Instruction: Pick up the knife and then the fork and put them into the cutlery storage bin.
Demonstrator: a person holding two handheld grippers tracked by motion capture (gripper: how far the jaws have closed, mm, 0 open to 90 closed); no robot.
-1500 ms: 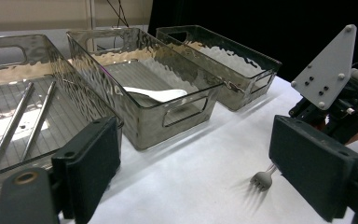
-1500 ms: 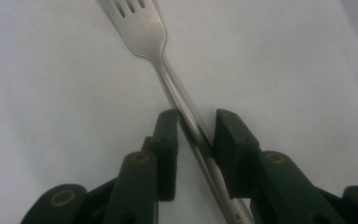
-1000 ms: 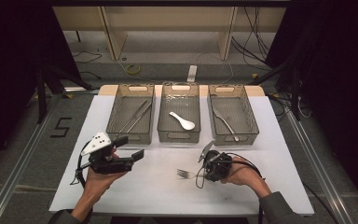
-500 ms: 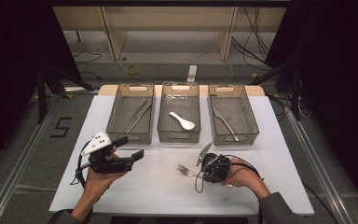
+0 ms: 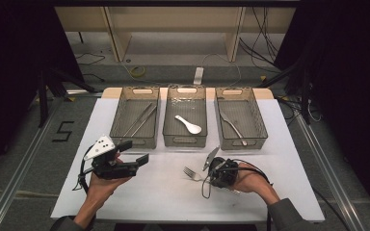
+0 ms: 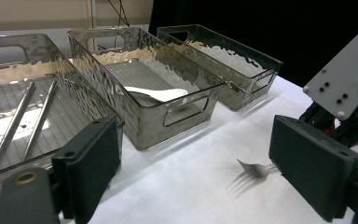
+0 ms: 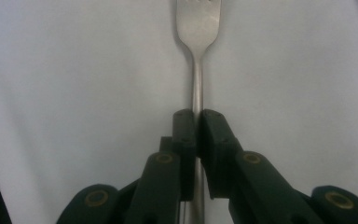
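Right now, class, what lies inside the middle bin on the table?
Inside the middle bin lies one white spoon on the ribbed floor. In the left gripper view the near wall hides part of its bowl.

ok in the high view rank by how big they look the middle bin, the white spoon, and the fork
1. middle bin
2. fork and white spoon: too alike to rank, and the right tool hides the fork's handle.
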